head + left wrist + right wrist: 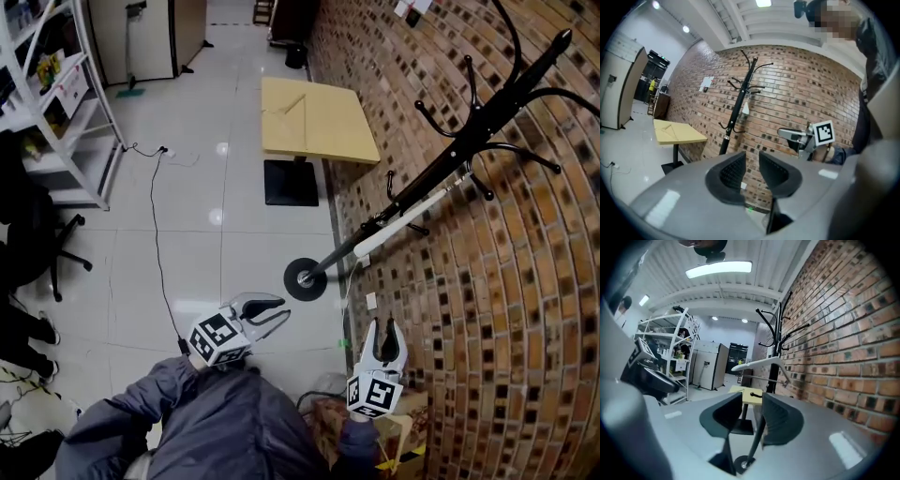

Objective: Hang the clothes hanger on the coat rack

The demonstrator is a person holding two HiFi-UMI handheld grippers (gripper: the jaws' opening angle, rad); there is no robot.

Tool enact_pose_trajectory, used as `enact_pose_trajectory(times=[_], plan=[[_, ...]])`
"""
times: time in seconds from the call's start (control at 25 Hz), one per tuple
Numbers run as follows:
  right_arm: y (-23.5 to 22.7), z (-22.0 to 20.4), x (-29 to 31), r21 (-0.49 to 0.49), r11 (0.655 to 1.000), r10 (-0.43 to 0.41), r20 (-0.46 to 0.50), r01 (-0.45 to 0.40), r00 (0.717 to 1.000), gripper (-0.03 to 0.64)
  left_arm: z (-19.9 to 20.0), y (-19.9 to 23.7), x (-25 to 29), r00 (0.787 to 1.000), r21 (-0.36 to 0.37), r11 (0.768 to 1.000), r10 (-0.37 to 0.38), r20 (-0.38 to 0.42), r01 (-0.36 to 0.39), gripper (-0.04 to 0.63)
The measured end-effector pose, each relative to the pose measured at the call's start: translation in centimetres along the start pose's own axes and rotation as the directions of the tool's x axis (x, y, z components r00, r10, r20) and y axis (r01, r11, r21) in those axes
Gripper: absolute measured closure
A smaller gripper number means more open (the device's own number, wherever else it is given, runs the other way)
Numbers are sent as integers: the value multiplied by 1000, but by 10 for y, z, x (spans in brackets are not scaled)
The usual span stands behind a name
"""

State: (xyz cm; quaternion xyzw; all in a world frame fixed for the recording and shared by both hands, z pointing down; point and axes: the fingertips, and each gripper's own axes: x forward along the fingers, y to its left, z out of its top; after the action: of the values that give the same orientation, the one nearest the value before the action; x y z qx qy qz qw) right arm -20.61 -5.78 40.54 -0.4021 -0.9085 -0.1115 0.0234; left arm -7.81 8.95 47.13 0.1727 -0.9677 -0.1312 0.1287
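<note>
A black coat rack [441,164] stands against the brick wall, its round base [305,278] on the floor. A white clothes hanger [412,214] hangs on it, partway up the pole. My left gripper [272,312] is open and empty, a short way in front of the base. My right gripper [385,328] is open too, nearer the wall, with nothing between its fingers. In the right gripper view the hanger [759,364] and the rack [776,345] lie ahead, beyond the jaws [752,416]. The left gripper view shows the rack [738,105] and the right gripper [790,135].
A yellow table [314,117] on a black foot stands by the brick wall [525,309] beyond the rack. White shelving [66,103] and an office chair [47,244] are at the left. A cable [159,244] runs across the tiled floor. A cardboard box [403,436] sits under my right hand.
</note>
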Motion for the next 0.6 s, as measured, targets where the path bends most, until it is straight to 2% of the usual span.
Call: enact_pose_trajectory(times=[0.28, 0.44, 0.6], plan=[[44, -46, -64, 136, 989, 66, -58, -58, 996, 504, -35, -52, -19, 999, -25, 999, 28, -22, -28, 502], [54, -55, -84, 117, 989, 95, -64, -87, 993, 551, -50, -69, -26, 999, -32, 999, 36, -24, -36, 502], [56, -46, -103, 86, 992, 92, -49, -88, 995, 557, -58, -82, -28, 999, -44, 999, 27, -27, -28, 502]])
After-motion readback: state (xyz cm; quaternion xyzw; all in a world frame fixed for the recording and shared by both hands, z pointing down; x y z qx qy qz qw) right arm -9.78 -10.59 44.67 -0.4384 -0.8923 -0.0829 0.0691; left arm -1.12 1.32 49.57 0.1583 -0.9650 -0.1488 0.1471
